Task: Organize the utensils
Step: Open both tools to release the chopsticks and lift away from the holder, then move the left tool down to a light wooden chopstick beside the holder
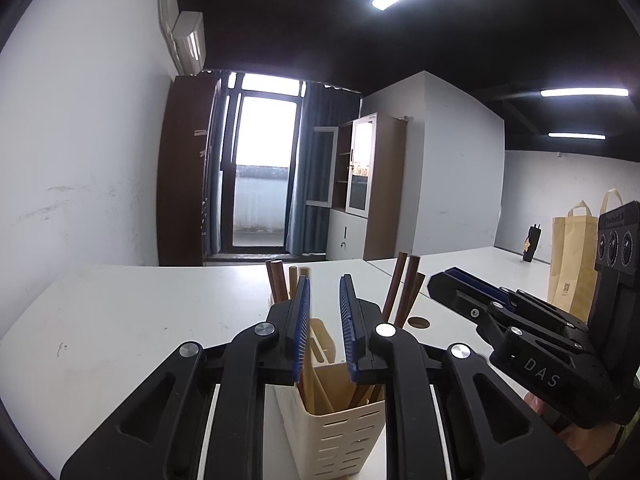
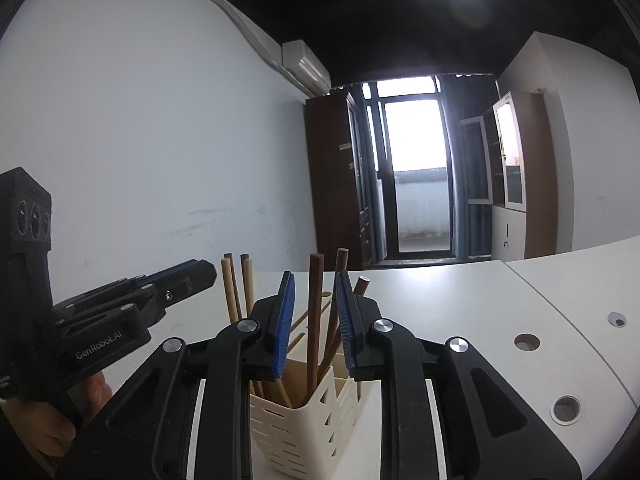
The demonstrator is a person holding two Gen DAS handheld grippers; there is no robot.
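Observation:
A cream slotted utensil holder stands on the white table, right under both grippers. Dark brown chopsticks and light wooden chopsticks stand upright or leaning inside it. My left gripper hovers over the holder, its blue pads slightly apart with nothing between them; it enters the right wrist view from the left. My right gripper is open a little. One dark chopstick rises between its pads with a gap on each side. Its tip shows in the left wrist view.
A brown paper bag and a small black object stand at the far right of the table. Round cable holes dot the tabletop to the right. A person's hand holds the left gripper.

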